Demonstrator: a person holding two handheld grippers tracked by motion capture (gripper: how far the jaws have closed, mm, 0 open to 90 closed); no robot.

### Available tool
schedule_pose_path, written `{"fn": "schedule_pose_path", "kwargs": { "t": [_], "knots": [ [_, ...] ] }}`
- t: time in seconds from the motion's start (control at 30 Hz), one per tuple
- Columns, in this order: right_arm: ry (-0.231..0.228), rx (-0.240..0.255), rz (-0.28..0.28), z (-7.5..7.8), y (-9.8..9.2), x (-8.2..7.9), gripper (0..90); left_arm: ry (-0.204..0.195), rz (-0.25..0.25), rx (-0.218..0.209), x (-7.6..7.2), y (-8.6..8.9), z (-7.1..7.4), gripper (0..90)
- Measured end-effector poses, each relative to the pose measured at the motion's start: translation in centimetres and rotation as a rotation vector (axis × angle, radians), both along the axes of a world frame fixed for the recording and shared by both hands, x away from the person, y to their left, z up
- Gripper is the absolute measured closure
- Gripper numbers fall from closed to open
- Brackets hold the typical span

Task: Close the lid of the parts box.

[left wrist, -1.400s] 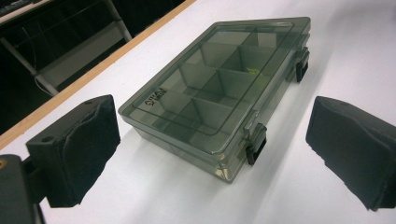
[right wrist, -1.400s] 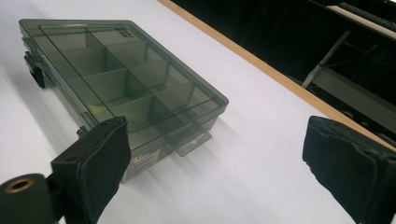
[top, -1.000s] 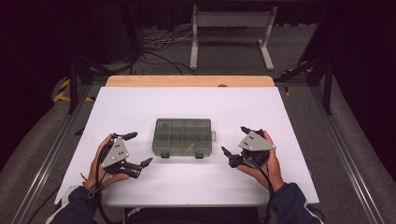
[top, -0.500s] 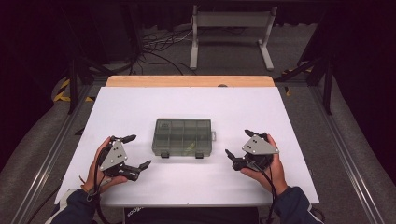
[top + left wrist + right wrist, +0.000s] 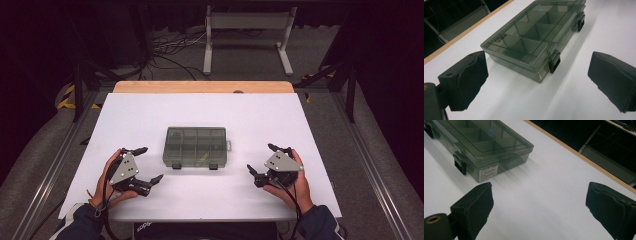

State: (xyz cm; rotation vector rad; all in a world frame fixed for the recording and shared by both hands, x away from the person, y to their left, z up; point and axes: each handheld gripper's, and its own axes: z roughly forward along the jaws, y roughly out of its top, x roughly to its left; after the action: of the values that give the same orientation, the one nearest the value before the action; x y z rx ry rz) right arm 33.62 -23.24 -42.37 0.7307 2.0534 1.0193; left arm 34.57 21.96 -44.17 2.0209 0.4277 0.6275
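Observation:
A smoky grey see-through compartment box (image 5: pixel 195 146) lies shut in the middle of the white table, its two black latches facing the person. My left gripper (image 5: pixel 148 164) rests on the table to the box's left, open, nothing between its jaws. In the left gripper view the box (image 5: pixel 536 37) lies just ahead, a latch (image 5: pixel 554 62) between the wide-apart pads (image 5: pixel 466 77). My right gripper (image 5: pixel 262 158) sits to the box's right, also open and empty. The right gripper view has the box (image 5: pixel 481 147) at upper left, a white label on its end wall.
The white table top (image 5: pixel 150 115) has a wooden strip (image 5: pixel 202 86) along its far edge. A metal stand (image 5: pixel 247 30) and cables lie on the dark floor beyond. Bare white surface surrounds the box on all sides.
Both hands have drawn slightly back toward the table's front edge, away from the box. The box has not moved.

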Motion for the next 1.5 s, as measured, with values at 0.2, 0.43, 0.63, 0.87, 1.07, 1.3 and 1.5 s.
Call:
{"fn": "schedule_pose_path", "kwargs": {
  "t": [0.2, 0.43, 0.63, 0.87, 1.07, 1.3, 1.5],
  "knots": [
    [0.008, 0.000, -0.007, -0.5, -0.6, -0.3, 8.2, 0.015, 0.003, 0.013, -0.2, 0.3, -0.7, 3.3],
    [0.022, -0.006, -0.011, -1.7, -1.5, -0.8, 7.4, 0.045, 0.027, -0.008, -0.6, 1.0, -1.4, 3.2],
    [0.030, 0.005, -0.023, -2.3, -2.0, -1.3, 6.1, 0.059, 0.040, -0.010, -0.9, 1.7, -1.8, 3.0],
    [0.048, 0.042, -0.047, -3.0, -2.7, -2.2, 5.5, 0.095, 0.052, -0.026, -1.5, 2.7, -2.5, 3.3],
    [0.045, 0.054, -0.058, -3.0, -3.0, -2.7, 4.9, 0.098, 0.070, -0.037, -2.0, 2.8, -2.6, 2.9],
    [0.040, 0.046, -0.054, -3.1, -2.9, -2.6, 4.6, 0.095, 0.074, -0.052, -2.2, 2.9, -2.6, 2.6],
    [0.028, 0.059, -0.054, -2.8, -3.0, -2.5, 4.7, 0.095, 0.066, -0.051, -2.4, 2.9, -2.6, 2.7]
  ]
}}
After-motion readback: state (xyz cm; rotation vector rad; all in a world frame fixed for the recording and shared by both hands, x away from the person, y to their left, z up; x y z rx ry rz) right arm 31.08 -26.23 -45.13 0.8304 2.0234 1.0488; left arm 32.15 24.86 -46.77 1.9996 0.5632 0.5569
